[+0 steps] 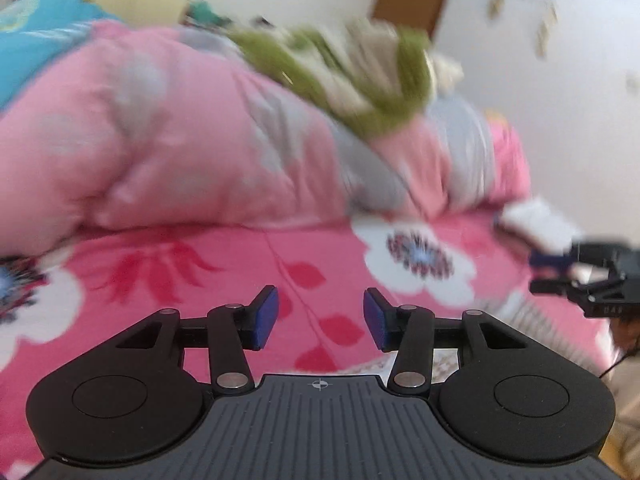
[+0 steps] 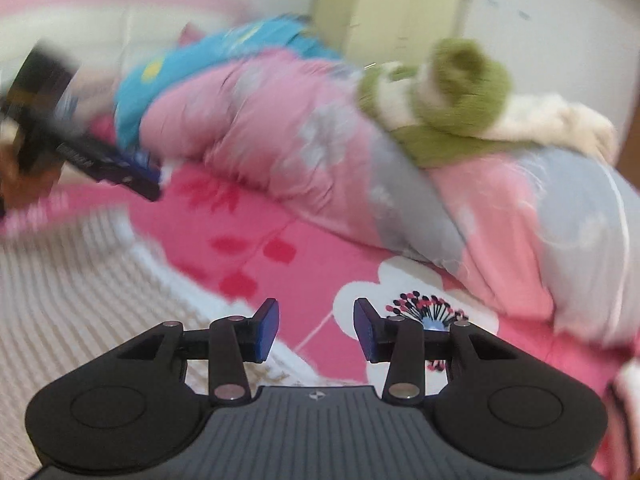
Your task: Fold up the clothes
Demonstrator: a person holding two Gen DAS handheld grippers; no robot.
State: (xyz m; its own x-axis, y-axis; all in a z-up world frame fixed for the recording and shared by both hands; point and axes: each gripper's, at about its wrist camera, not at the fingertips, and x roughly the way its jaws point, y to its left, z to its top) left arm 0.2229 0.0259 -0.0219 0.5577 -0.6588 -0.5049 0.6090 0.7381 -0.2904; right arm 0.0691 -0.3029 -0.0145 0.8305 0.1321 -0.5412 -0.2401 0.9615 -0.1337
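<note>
A beige-and-white striped garment (image 2: 72,292) lies flat on the pink flowered bedsheet (image 2: 256,216), to the left of my right gripper (image 2: 316,330). That gripper is open with nothing between its blue pads and hangs over the garment's edge. My left gripper (image 1: 320,322) is also open and empty, above the flowered sheet (image 1: 200,280). A strip of the striped garment (image 1: 508,308) shows at its right. Each gripper appears at the edge of the other's view: the right gripper (image 1: 538,274) and the left gripper (image 2: 150,178). Both views are blurred.
A bulky pink-and-grey quilt (image 1: 160,128) (image 2: 280,128) lies heaped across the bed behind. On it rests a green-and-white garment (image 1: 360,76) (image 2: 452,100). A blue cushion (image 2: 200,64) sits at the quilt's far end. White walls and a pale cupboard (image 2: 392,8) stand beyond.
</note>
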